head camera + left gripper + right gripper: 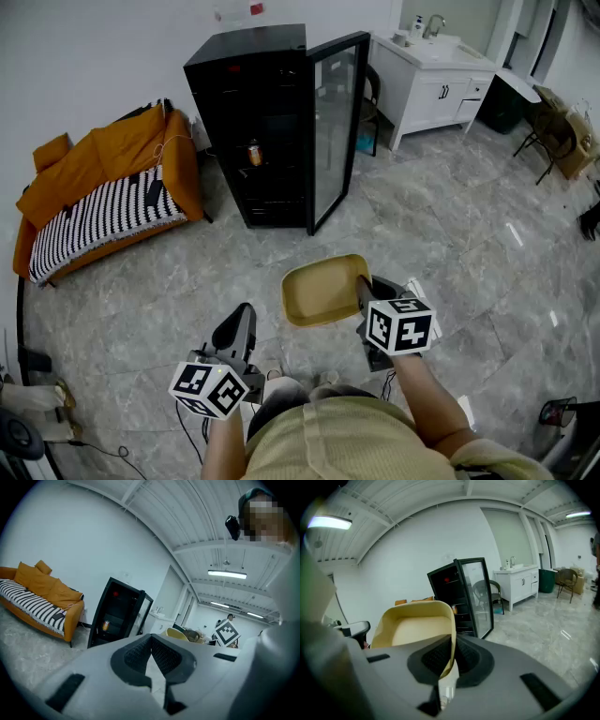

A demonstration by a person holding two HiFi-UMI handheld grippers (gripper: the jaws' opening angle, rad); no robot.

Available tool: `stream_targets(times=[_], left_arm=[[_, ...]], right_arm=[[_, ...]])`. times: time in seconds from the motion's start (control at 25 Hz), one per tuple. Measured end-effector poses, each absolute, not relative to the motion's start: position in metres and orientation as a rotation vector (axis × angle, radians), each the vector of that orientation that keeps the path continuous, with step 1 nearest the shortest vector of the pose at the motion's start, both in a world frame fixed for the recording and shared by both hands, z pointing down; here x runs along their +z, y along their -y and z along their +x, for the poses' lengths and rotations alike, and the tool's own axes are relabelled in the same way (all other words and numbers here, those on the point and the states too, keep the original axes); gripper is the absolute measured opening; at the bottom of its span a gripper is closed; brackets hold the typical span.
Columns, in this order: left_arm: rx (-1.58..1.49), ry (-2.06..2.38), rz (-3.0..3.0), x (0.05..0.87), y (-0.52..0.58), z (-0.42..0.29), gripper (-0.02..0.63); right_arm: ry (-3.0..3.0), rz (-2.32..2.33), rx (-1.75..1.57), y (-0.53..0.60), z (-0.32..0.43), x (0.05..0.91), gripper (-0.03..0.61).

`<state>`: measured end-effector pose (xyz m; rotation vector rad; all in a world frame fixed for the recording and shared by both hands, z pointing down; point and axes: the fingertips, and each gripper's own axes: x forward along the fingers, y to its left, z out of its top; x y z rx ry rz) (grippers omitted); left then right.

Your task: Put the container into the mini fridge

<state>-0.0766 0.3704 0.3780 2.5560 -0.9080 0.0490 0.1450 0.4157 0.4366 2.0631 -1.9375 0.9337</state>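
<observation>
A shallow yellow container [324,289] hangs above the floor, its right rim pinched in my right gripper [364,291]. The right gripper view shows the container [417,627] tilted, with the jaws [451,656] shut on its wall. My left gripper [236,330] is lower left, shut with nothing in it; its closed jaws [151,654] point toward the fridge. The black mini fridge [253,122] stands ahead by the wall, its glass door [336,127] swung open to the right. A small can [254,153] sits on a shelf inside.
An orange sofa [103,192] with a striped cover stands left of the fridge. A white sink cabinet [436,84] and chairs [553,136] are at the back right. Marble floor [450,234] lies between me and the fridge.
</observation>
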Motion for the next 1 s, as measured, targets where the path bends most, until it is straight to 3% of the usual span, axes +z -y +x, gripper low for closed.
stream_targets(times=[0.44, 1.0], left_arm=[[0.134, 0.979, 2.541, 0.391, -0.361, -0.084, 0.021], [0.133, 0.973, 2.536, 0.408, -0.246, -0.094, 0.021]], right_arm=[[1.963, 2.06, 1.013, -0.393, 0.154, 0.454, 0.029], [1.928, 1.996, 0.966, -0.296, 0.139, 0.463, 0.029]])
